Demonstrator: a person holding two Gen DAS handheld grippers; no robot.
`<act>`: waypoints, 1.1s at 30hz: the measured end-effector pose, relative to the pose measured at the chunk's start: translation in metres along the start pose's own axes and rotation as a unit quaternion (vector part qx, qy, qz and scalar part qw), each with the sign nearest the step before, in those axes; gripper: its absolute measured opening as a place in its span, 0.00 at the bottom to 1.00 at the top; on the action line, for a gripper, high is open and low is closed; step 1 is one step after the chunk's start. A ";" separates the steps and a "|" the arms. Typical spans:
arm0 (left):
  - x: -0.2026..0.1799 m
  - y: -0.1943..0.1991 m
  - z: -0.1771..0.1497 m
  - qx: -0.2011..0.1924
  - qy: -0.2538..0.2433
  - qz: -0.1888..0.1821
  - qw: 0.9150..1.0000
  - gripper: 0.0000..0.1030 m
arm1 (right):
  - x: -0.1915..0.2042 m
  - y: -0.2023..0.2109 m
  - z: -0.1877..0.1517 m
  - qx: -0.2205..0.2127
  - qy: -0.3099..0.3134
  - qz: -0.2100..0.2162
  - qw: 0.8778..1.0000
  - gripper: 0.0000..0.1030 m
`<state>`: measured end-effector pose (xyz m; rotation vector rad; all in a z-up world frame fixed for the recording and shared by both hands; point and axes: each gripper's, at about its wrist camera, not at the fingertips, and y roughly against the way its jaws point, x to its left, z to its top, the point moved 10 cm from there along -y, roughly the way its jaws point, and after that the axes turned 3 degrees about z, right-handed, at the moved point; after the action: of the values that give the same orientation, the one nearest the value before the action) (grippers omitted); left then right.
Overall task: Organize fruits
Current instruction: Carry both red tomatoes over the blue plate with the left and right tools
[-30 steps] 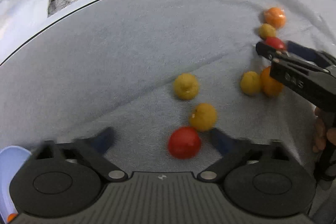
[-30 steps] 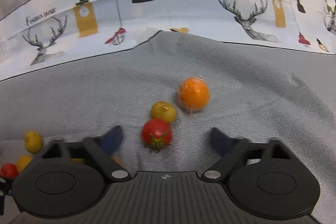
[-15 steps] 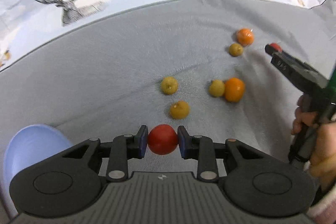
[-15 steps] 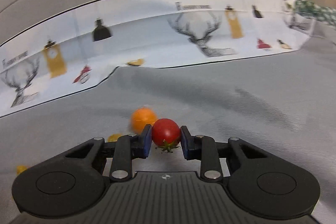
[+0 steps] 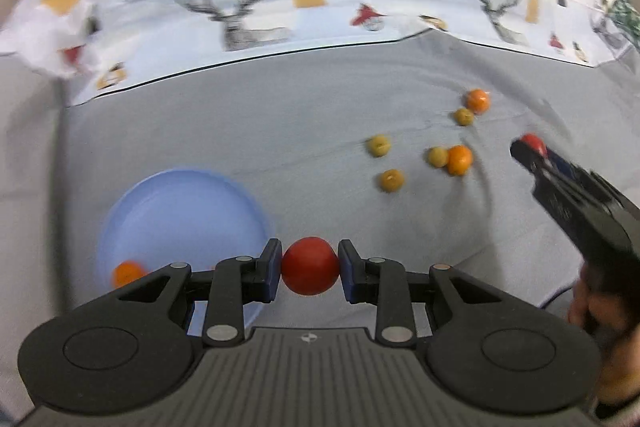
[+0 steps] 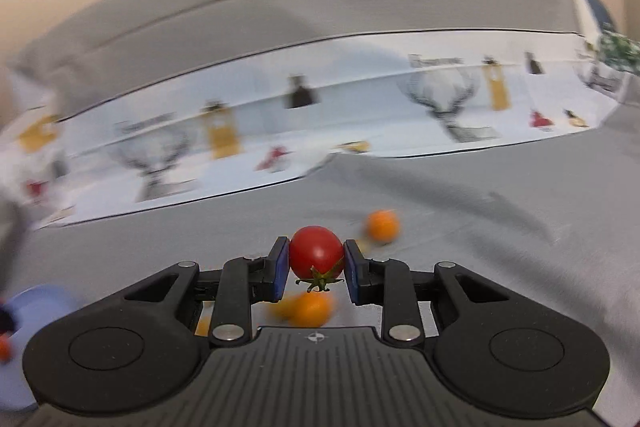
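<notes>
Fruits are spread over a grey cloth (image 5: 280, 131), which appears to cover a bed or sofa rather than a desk; a printed white sheet (image 5: 320, 7) runs along its far edge. Towards the near left of the cloth lies a blue plate (image 5: 172, 203), in which one orange fruit (image 5: 127, 273) is already seen, so it is judged to be the collecting place. Towards the right of the cloth, two oranges (image 5: 459, 158) and four small yellow fruits (image 5: 379, 145) are left loose in a cluster.

The left tool (image 5: 310, 271) is clamped on a red tomato (image 5: 310, 271), which is held clear of the cloth just beside the plate's near right rim, presumably for dropping in. The right tool (image 6: 316, 263) is clamped on a second tomato (image 6: 316, 253), its green stalk hanging downward; in the left view that tool is seen at the right edge, raised above the cluster, with a hand (image 5: 600, 311) on its grip. Both tomatoes are pinched across their middle, so that they are kept from rolling out. The tomatoes are thus judged to be sorted first.
</notes>
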<state>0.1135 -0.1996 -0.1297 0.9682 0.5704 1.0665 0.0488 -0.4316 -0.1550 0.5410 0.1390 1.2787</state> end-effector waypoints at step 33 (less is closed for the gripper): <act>0.134 0.068 -0.079 -0.045 0.144 0.005 0.989 0.32 | 0.224 0.107 -0.035 0.075 0.133 0.160 0.975 0.29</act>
<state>0.0740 -0.0366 -0.1017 0.7432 0.7460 1.2414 0.0092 -0.1922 -0.0929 0.5326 0.3859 1.6625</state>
